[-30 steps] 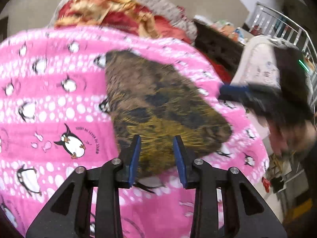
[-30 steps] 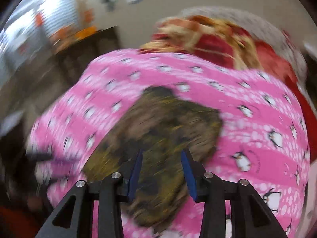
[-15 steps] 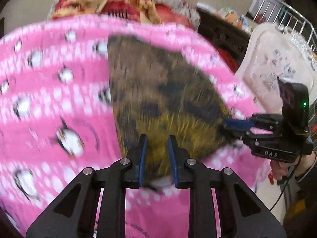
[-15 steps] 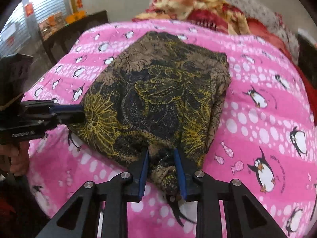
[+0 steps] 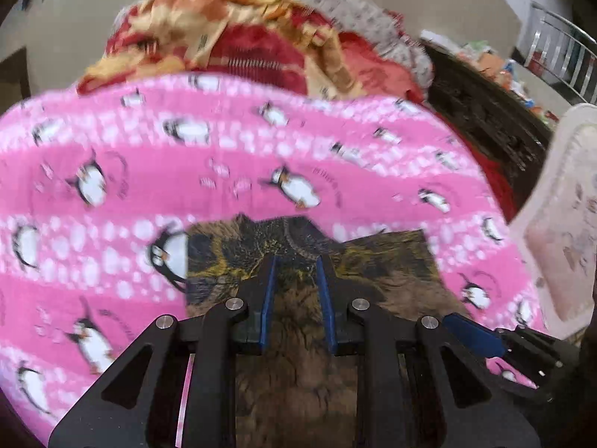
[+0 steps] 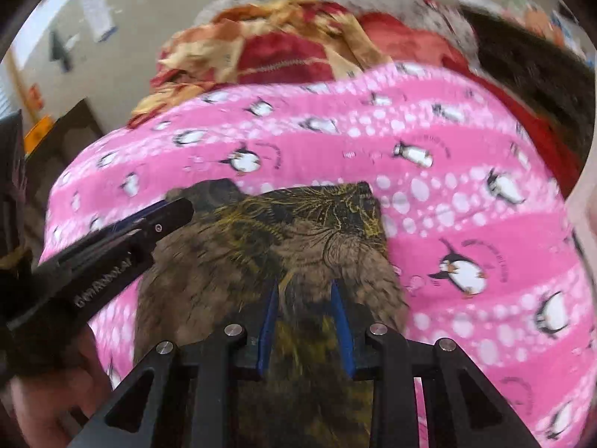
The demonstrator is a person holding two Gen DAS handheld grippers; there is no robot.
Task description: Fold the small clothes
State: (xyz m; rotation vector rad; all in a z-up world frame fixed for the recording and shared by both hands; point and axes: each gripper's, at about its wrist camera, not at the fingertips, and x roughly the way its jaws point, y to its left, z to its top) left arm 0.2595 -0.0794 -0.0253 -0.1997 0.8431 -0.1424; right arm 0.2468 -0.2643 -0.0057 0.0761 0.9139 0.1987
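**A:** Your left claw [image 5: 296, 287] has its blue pads drawn in narrow, with the brown patterned garment [image 5: 391, 261] bunched between them. I read that as a grip on its edge. Your right claw [image 6: 306, 310] is the same: a slim gap with cloth pinched in it.

**B:** Agreed. Half a second ago you had only just nipped the near hem while the garment lay flat, reaching towards twelve o'clock across the pink penguin blanket [image 5: 112, 142]. Now that hem is up with your claws and has been carried forward. The paler underside is turned up around your pads, and the darker gold-printed face shows only in a band at twelve o'clock from them.

**A:** So you're in the middle of the fold, bringing the near half over the far half. The garment looks much shorter front to back than it did a second ago.

**B:** In the right view your left claw comes in from nine o'clock, just beside the garment's far left corner. In the left view your right claw sits at four o'clock.

**A:** The two far corners look uneven, so line up the edges before you let go. The red-and-gold bedding [image 5: 242, 48] at twelve o'clock is well clear.
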